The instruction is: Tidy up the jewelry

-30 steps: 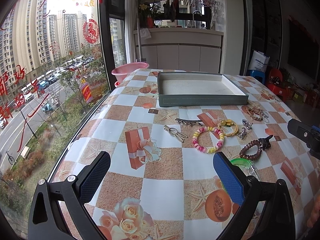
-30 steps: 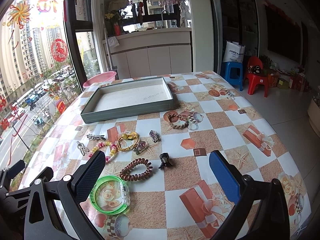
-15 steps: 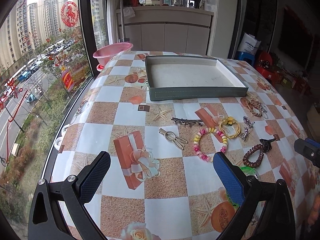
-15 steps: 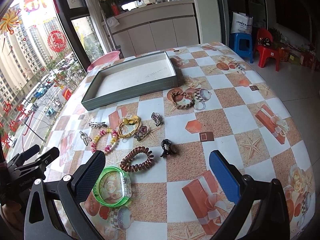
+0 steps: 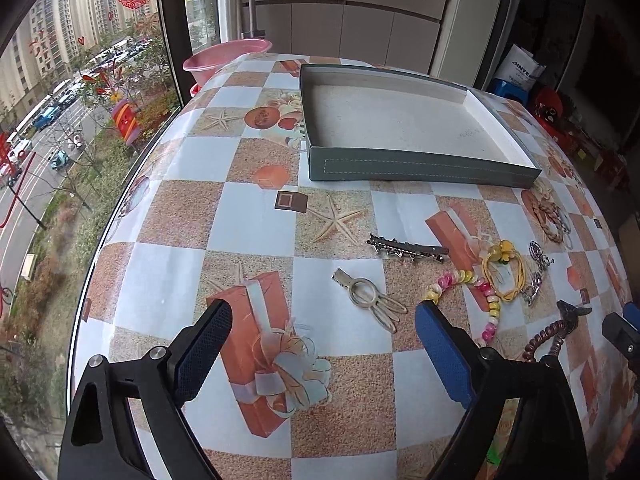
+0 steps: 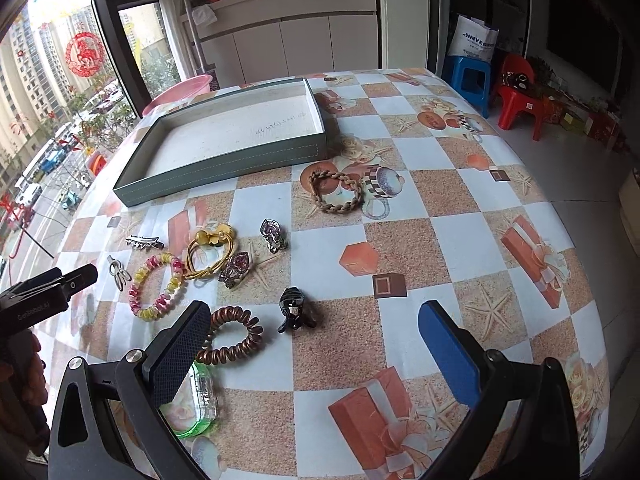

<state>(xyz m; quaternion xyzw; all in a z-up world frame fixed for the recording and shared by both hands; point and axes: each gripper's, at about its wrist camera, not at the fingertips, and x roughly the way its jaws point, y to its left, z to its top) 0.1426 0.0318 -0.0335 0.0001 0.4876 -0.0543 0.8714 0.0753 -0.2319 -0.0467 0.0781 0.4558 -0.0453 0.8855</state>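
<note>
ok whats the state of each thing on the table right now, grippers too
left gripper: open, holding nothing
right gripper: open, holding nothing
tray: empty
beaded bracelet: flat on the cloth, outside the tray
brown coil hair tie: on the cloth, by the right gripper's left finger
black claw clip: on the cloth, apart from the rest

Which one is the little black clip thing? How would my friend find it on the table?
Start at the big grey-green tray at the far side of the table, then come toward the camera past the yellow hair tie. The black claw clip sits alone just right of the brown spiral hair tie. It is the only black piece, small and shiny with curved teeth.
</note>
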